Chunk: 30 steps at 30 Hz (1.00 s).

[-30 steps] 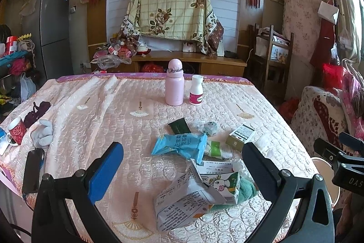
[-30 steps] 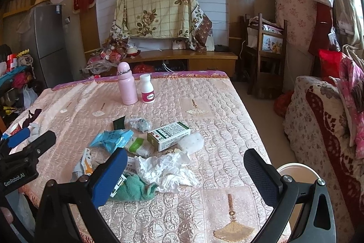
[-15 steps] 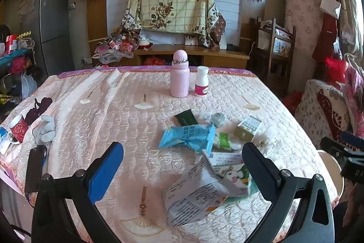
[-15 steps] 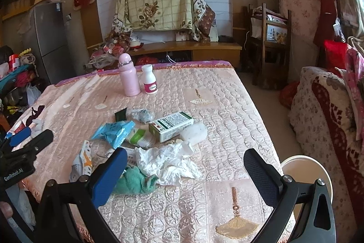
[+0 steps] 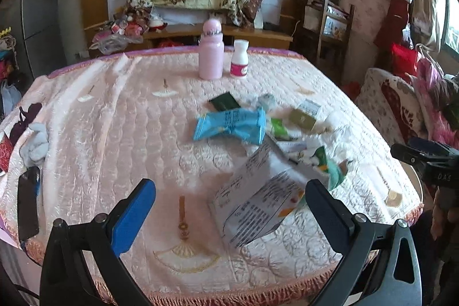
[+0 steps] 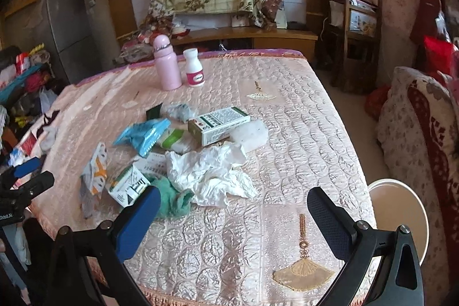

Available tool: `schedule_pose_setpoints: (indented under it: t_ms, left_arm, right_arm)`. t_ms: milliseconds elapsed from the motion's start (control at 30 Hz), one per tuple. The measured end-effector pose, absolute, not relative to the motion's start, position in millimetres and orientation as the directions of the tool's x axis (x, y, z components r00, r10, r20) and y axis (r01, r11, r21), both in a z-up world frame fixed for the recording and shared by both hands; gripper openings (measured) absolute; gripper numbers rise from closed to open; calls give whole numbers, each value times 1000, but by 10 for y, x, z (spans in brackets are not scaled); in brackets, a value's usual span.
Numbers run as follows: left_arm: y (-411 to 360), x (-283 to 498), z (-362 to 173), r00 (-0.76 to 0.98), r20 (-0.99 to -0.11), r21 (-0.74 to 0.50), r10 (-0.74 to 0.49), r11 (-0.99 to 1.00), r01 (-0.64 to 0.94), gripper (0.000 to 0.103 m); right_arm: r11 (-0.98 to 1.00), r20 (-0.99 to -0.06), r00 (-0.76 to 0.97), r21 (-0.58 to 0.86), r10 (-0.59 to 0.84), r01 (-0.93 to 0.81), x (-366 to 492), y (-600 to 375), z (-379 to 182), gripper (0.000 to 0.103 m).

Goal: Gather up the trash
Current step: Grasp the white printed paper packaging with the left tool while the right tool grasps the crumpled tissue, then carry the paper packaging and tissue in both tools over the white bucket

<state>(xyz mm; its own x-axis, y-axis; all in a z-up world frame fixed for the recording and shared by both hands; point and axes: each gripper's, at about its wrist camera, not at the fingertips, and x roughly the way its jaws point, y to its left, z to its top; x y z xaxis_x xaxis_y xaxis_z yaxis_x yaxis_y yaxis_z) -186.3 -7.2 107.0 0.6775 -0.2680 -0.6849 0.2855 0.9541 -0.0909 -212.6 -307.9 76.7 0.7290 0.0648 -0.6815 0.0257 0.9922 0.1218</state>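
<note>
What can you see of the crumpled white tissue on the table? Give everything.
The crumpled white tissue is thin, creased paper, wadded into a loose flat heap with ragged corners. It lies on the pink quilted tablecloth at the near side of the trash pile. Its left edge overlaps the green cloth; its far edge reaches the green-and-white box and a white translucent lump. Neither gripper touches it; the right tongs are open just short of it.

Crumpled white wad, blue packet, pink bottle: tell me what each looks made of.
Crumpled white wad: thin matte paper or tissue, judging by its soft creases. Blue packet: plastic film, likely; slightly glossy, crimped serrated end. Pink bottle: smooth and rigid with a satin sheen; plastic or coated metal, unclear which.
</note>
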Motion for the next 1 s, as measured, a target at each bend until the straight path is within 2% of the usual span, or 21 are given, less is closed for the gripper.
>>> schedule_pose_setpoints:
  t_ms: [133,500,600,633,700,733,767,833,1000]
  left_arm:
    - [-123,-1811,1016,641,-692,-140,-331,934,330,103]
    - [-426,-1687,580,572,-766,10,-293,885,466,103]
    - [-464,-1594,474,553,-782,14,-288,878,478,103]
    - [-469,-1563,445,542,-787,5,-294,876,483,99]
    - [-483,-1525,413,524,-794,-10,-308,869,495,81]
    - [-495,-1507,395,512,-802,-12,-309,865,502,69]
    - [-508,-1497,384,512,-803,-3,-304,863,506,68]
    - [-506,-1500,403,505,-803,-11,-317,855,519,64]
    - [-382,-1502,590,492,-794,-75,-356,862,502,61]
  right_arm:
    - [989,-689,719,146,90,15,-2025,-3076,670,103]
    - [973,-734,657,230,174,0,-1476,-3070,323,103]
    - [967,-755,625,253,200,-3,-1305,-3022,176,101]
    - [968,-761,616,253,202,-4,-1236,-2998,125,100]
    - [968,-770,606,250,202,-5,-1150,-2967,42,94]
    - [967,-777,594,253,208,-7,-1109,-2958,-4,82]
    - [965,-785,579,264,220,-9,-1082,-2961,-43,59]
    - [948,-792,546,318,272,-11,-1047,-2996,-118,35]
    - [909,-728,598,416,335,-2,-1224,-3228,31,24]
